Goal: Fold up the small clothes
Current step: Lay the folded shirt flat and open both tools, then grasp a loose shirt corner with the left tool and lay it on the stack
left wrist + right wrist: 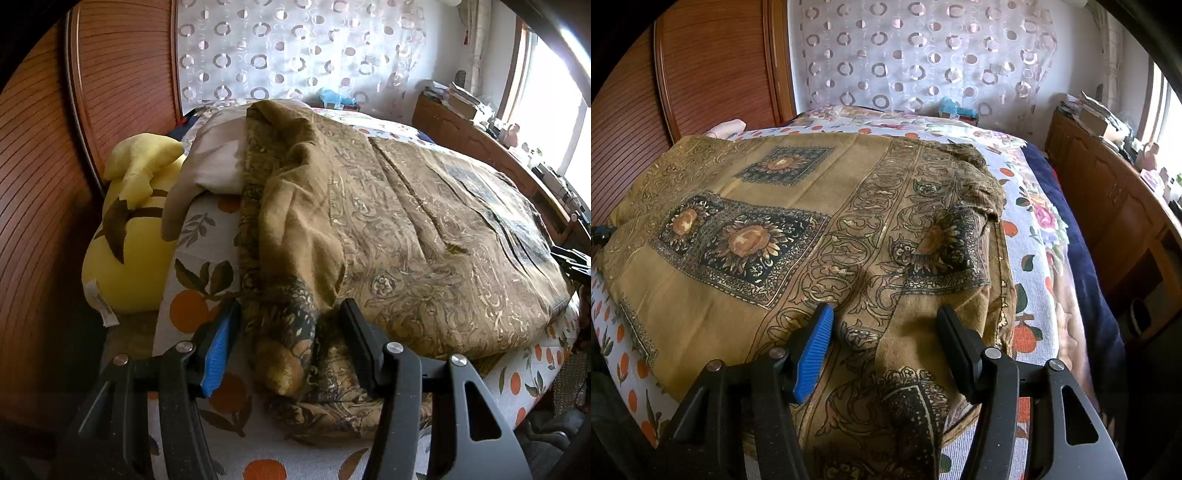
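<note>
A golden-brown cloth [406, 221] with dark sunflower squares and scroll borders lies spread over the bed. In the left wrist view its near-left corner is bunched into a rolled fold [291, 332], which runs between the fingers of my left gripper [291, 304]. Those jaws stand apart and do not pinch the fold. In the right wrist view the cloth [812, 177] lies mostly flat. A raised ridge at its near-right corner [886, 325] passes between the fingers of my right gripper [886, 310], whose jaws also stand apart around it.
The bed sheet [192, 229] has an orange-fruit print. A yellow plush toy [125, 236] and a pale pillow [218, 162] lie at the left by the wooden headboard [122, 74]. A dark blue blanket [1071, 229] and a wooden cabinet [1108, 192] flank the right side.
</note>
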The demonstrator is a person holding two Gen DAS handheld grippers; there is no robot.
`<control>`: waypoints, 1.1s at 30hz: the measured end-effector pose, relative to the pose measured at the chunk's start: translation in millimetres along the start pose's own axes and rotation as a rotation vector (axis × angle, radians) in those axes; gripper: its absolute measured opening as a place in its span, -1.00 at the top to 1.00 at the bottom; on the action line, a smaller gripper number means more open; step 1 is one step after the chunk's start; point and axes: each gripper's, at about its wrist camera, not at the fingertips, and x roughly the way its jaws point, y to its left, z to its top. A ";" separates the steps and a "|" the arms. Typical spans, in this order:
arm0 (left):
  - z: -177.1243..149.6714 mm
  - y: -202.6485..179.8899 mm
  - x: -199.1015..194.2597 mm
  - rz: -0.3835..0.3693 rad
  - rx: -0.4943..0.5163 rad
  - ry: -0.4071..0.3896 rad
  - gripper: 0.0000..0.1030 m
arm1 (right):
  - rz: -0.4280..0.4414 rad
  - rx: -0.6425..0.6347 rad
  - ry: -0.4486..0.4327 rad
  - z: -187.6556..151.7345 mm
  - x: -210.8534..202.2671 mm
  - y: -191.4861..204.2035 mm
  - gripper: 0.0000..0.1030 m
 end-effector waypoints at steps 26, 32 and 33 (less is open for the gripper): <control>98.8 -136.1 -69.6 -0.314 0.194 -0.277 0.88 | 0.004 -0.001 -0.003 -2.5 -3.9 -2.6 -0.17; 119.3 -185.2 -73.7 -0.382 0.262 -0.306 0.88 | 0.004 -0.001 -0.004 -3.2 -3.9 -1.3 -0.17; 122.7 -193.1 -74.9 -0.390 0.275 -0.312 0.88 | 0.004 0.000 -0.004 -3.3 -3.8 -1.3 -0.17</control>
